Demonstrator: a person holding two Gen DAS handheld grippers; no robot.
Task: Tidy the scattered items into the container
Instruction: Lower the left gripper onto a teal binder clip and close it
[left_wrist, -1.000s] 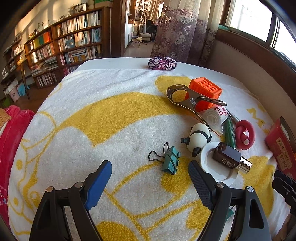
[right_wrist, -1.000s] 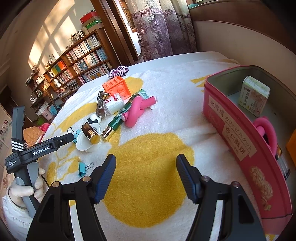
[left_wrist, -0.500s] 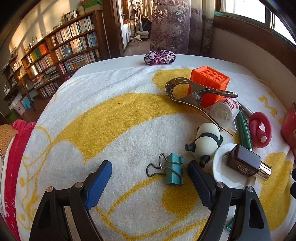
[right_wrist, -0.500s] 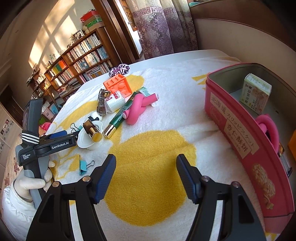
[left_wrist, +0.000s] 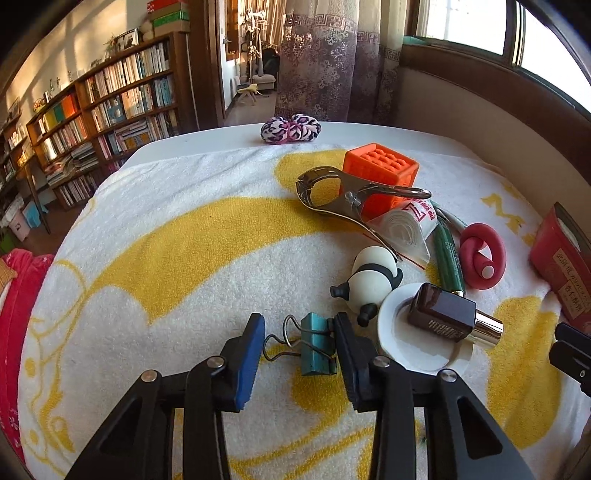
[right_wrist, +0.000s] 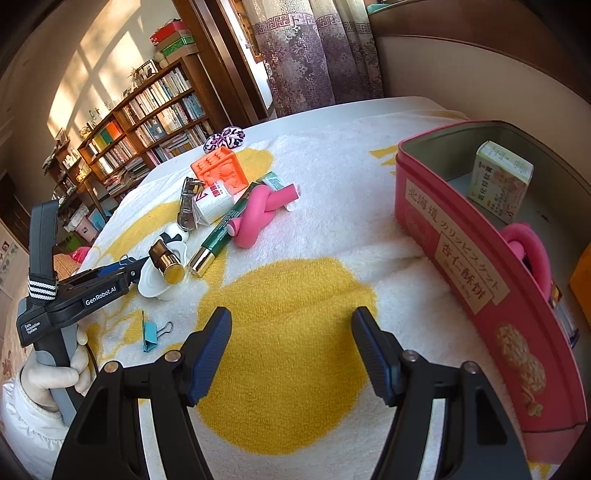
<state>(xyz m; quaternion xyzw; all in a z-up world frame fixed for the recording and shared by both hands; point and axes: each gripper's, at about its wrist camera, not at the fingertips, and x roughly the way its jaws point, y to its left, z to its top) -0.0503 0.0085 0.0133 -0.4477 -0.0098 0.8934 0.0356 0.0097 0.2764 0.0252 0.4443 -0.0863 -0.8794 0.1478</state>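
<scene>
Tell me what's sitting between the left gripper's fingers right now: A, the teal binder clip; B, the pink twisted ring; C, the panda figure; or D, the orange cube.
A: the left gripper is closing with the teal binder clip between its pads, its wire handles toward the blue pad, while the panda figure lies beyond the fingertips.

Two teal binder clips (left_wrist: 317, 343) (right_wrist: 150, 335) (one orange cube (left_wrist: 380, 173)), one tin (right_wrist: 461, 236).
</scene>
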